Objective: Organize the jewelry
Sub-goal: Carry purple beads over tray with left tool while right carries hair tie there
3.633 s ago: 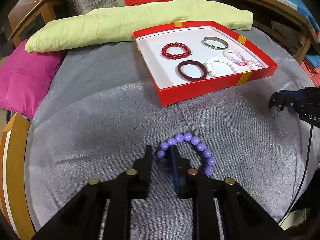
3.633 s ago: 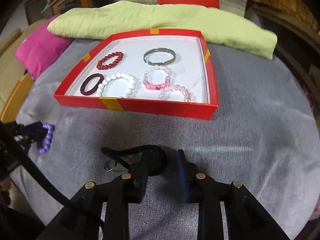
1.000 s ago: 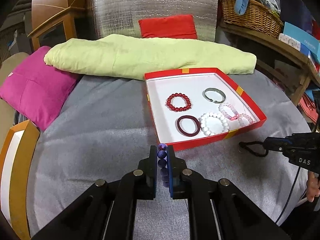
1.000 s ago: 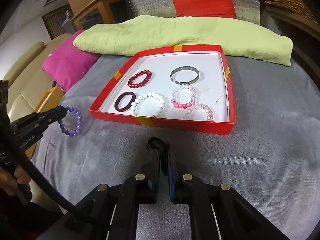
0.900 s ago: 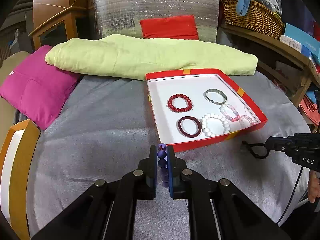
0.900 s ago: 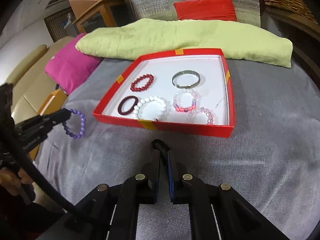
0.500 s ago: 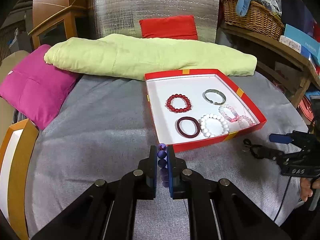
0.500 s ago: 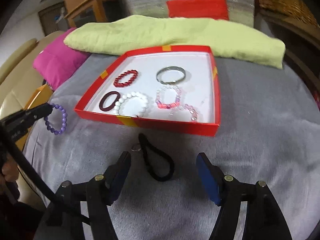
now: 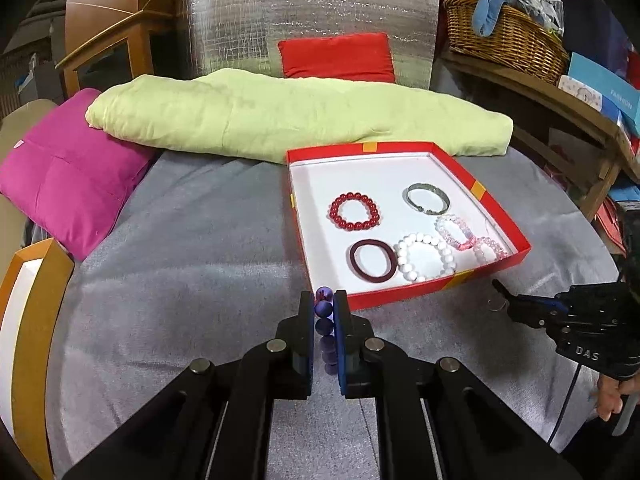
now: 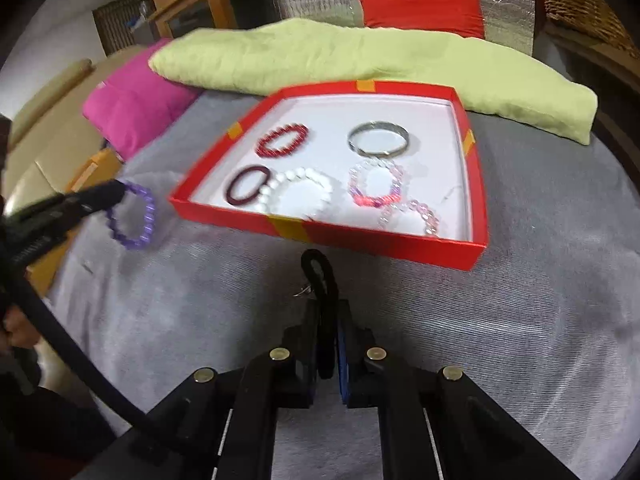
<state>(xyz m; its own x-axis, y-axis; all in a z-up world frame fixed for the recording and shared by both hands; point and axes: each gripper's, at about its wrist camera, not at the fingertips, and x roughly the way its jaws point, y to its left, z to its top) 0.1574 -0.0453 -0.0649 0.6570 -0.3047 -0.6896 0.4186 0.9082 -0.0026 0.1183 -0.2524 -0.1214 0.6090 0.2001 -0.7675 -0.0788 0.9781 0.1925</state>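
Note:
My left gripper (image 9: 324, 310) is shut on a purple bead bracelet (image 9: 324, 312), held above the grey cloth just before the red box's (image 9: 404, 298) near left corner; the bracelet hangs from it in the right wrist view (image 10: 136, 216). My right gripper (image 10: 330, 312) is shut on a black cord bracelet (image 10: 320, 272) with a small metal ring, just before the box's front wall (image 10: 360, 240). The box holds a red bead bracelet (image 9: 354, 212), a silver bangle (image 9: 426, 199), a dark red band (image 9: 373, 260), a white bead bracelet (image 9: 425, 257) and two pink ones (image 9: 456, 232).
A green cushion (image 9: 280, 116) lies behind the box, a magenta pillow (image 9: 68, 184) at the left. An orange-framed board (image 9: 24, 320) is at the table's left edge. A wicker basket (image 9: 504, 36) stands on a shelf at the back right.
My right gripper opened half a second ago, dropping the black cord bracelet on the cloth, and has shut on it again. My left gripper keeps hold of the purple bracelet, almost still.

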